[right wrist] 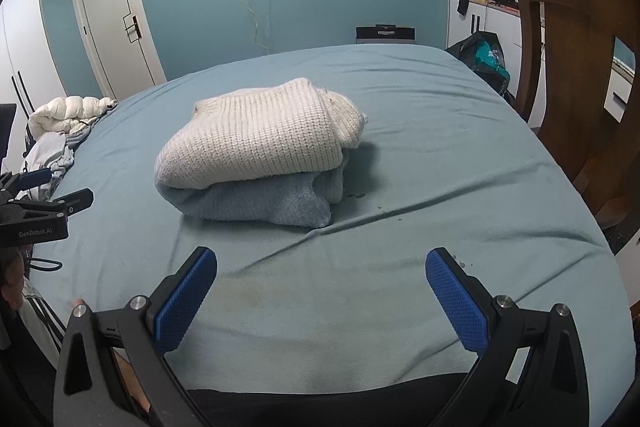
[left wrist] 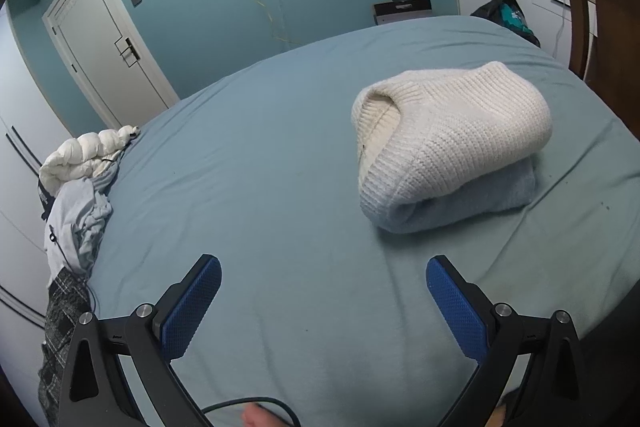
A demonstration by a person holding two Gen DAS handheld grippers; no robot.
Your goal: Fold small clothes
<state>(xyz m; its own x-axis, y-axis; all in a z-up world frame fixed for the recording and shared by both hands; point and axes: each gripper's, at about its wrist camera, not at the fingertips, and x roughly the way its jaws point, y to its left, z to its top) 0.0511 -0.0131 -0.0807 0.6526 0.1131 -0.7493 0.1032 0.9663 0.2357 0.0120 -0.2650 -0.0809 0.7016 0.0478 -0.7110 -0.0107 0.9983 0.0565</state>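
Left wrist: low over the bed (left wrist: 280,187), facing the far wall.
Right wrist: similar, perhaps slightly nearer.
Shared: folded sweater (left wrist: 452,143) (right wrist: 260,143).

The left tongs (left wrist: 323,275) have two black plastic arms with round silver screws at the joints, and each finger carries a blue pad (left wrist: 192,307) with a fine dotted texture; a thin black cable (left wrist: 256,405) curves below them. The right tongs (right wrist: 321,269) are built the same way, black with silver screws and blue textured pads (right wrist: 456,303). In the right wrist view the body of the left tongs shows white lettering "GenRobot AI" (right wrist: 35,233).
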